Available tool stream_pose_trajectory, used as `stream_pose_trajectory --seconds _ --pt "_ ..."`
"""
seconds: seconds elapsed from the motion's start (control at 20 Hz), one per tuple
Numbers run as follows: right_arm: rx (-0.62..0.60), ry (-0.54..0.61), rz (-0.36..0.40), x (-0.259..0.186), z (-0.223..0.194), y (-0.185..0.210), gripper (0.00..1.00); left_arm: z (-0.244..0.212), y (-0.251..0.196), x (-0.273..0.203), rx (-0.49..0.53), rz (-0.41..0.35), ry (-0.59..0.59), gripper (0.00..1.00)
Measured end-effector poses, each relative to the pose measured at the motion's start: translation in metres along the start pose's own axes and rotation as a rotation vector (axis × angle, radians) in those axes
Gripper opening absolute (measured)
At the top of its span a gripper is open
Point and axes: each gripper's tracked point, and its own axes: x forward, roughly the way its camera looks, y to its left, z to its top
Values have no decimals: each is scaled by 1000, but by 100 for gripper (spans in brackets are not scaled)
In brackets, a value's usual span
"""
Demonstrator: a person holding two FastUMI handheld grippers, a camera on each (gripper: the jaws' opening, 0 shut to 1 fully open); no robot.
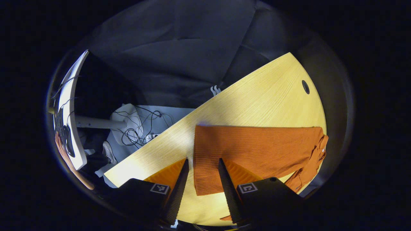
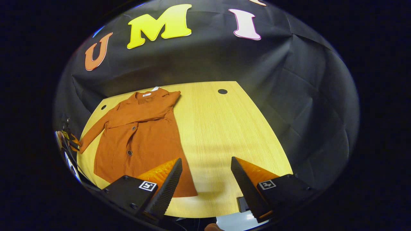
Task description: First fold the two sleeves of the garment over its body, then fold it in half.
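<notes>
Left gripper view: left gripper point(image 1: 203, 179) jaws spread, hovering over the hem corner of the orange garment point(image 1: 253, 147), which lies flat on the tabletop point(image 1: 257, 99). Right gripper view: right gripper point(image 2: 205, 179) jaws spread, nothing between them; garment point(image 2: 141, 138) lies toward the tabletop's point(image 2: 224, 128) left edge, one sleeve point(image 2: 94, 130) extended, the other folded across the body.
</notes>
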Motion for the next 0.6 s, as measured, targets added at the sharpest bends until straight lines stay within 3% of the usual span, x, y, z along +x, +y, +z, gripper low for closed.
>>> stream_pose_trajectory --seconds 0.1,0.15,0.25,0.35,0.45,0.6 --pt "8 24 0 4 -8 -2 94 -1 0 -1 27 11 21 60" --pt "10 35 -2 6 -11 -3 98 0 2 -2 40 29 33 58" --pt "22 52 4 11 -15 -4 98 -2 8 -1 42 40 32 42" --pt "40 65 2 14 -16 -4 99 -3 2 1 2 18 29 36" --pt "56 69 9 15 -14 -4 99 -4 -2 0 -6 10 36 10" --pt "19 76 5 19 -13 -6 94 -5 -2 0 43 23 49 7"
